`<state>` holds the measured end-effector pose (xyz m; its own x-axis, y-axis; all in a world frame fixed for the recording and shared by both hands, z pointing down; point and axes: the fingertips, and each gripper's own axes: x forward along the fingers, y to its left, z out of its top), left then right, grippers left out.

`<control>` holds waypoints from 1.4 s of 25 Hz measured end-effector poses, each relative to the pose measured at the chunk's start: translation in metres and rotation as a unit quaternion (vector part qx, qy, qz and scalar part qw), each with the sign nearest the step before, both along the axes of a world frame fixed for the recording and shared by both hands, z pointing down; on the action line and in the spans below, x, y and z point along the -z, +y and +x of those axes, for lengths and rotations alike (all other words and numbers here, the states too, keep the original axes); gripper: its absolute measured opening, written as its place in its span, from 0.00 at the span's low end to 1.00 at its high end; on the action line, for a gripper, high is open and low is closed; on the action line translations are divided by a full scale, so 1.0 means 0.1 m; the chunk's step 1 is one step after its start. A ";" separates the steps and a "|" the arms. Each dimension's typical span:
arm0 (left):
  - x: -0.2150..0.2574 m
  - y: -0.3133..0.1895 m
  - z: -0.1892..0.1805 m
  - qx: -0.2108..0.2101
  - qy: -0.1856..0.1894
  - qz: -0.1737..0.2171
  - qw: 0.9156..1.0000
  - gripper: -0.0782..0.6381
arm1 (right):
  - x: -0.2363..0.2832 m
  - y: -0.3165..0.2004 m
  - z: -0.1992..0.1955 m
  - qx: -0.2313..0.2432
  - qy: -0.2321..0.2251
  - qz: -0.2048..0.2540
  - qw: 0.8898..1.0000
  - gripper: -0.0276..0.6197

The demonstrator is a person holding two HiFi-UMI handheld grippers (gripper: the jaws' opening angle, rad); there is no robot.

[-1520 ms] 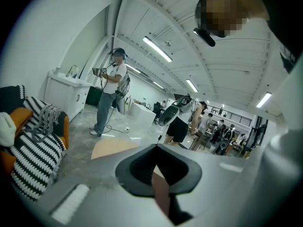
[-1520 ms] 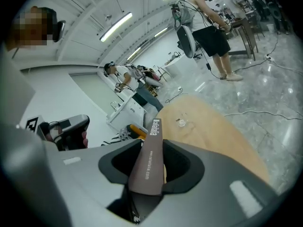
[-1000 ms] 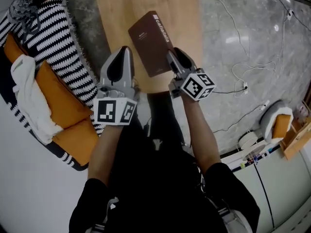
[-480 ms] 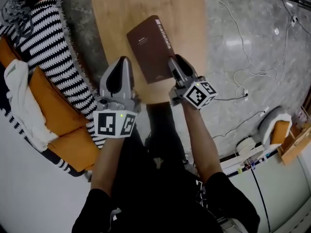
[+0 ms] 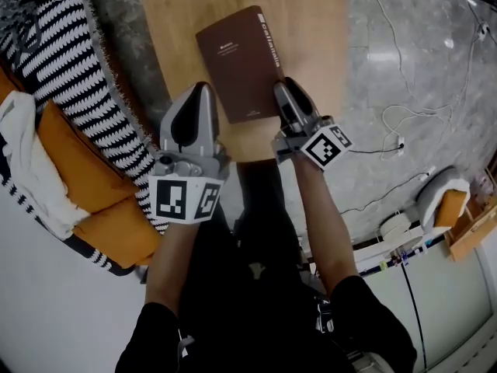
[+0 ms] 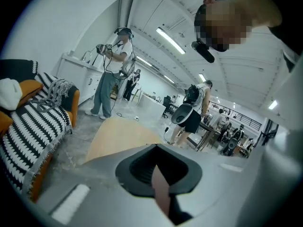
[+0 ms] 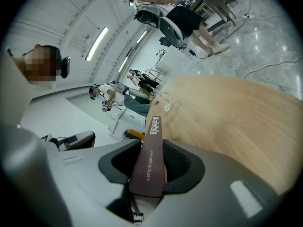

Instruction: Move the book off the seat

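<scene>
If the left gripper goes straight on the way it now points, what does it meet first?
Probably the light wooden table top, lying just ahead of its jaws and slightly below; depth is unclear.

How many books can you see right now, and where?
1. The brown book is clamped near its spine in the right gripper, over the wooden table. None shows on the sofa, though the striped blanket may hide some.

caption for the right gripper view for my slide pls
Right gripper with jaws clamped on the spine edge of a thin brown book, a light wooden tabletop beyond.
</scene>
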<state>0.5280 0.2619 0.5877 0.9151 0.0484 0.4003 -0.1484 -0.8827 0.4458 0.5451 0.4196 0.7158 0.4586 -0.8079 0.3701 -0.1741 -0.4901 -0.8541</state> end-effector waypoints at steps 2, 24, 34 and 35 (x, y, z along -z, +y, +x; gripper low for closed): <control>-0.05 0.00 -0.01 0.000 -0.003 0.000 1.000 0.12 | -0.06 0.01 -0.02 -0.003 -0.004 0.008 1.000 0.28; -0.21 -0.01 -0.02 0.001 -0.011 -0.011 1.000 0.12 | -0.50 0.04 -0.07 0.037 -0.015 -0.008 0.999 0.31; -0.27 -0.06 -0.05 0.003 -0.017 -0.015 1.000 0.12 | -0.57 0.03 -0.06 0.066 0.010 -0.057 0.996 0.34; -0.28 -0.07 -0.05 0.004 -0.017 -0.015 1.000 0.12 | -0.58 0.02 -0.06 0.069 0.012 -0.064 0.995 0.35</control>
